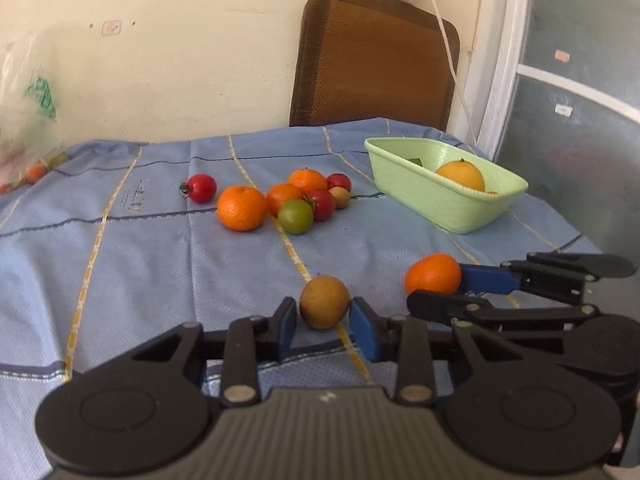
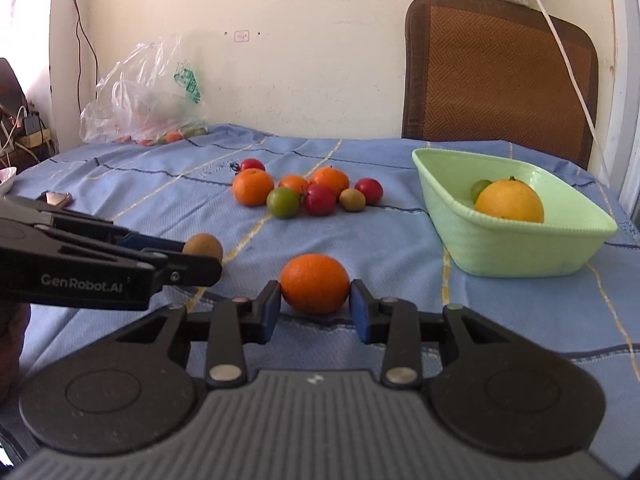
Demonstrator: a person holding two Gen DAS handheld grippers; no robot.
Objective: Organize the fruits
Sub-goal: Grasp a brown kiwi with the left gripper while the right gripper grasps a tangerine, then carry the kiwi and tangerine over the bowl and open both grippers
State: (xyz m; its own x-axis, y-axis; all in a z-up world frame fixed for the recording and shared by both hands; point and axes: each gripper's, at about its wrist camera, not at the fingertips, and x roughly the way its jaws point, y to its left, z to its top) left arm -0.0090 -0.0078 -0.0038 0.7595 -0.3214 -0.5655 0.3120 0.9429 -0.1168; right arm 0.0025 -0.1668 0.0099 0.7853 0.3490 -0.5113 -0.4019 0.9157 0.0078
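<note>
My left gripper point(image 1: 324, 316) is closed around a small brown fruit point(image 1: 324, 307) on the blue cloth; it also shows in the right wrist view point(image 2: 204, 246). My right gripper point(image 2: 315, 308) is closed around an orange mandarin point(image 2: 315, 283), also seen in the left wrist view point(image 1: 433, 274). Both fruits sit at cloth level. A pale green basket point(image 2: 520, 244) holds a large yellow-orange fruit point(image 2: 510, 201) and a small green one point(image 2: 479, 188). A cluster of mandarins, red tomatoes and a green tomato point(image 2: 283, 202) lies mid-table.
A brown chair back point(image 2: 500, 76) stands behind the table. A plastic bag of fruit point(image 2: 148, 100) lies at the far left. A white cable point(image 2: 568, 52) hangs from a wall socket. A small phone-like object point(image 2: 58, 199) lies left.
</note>
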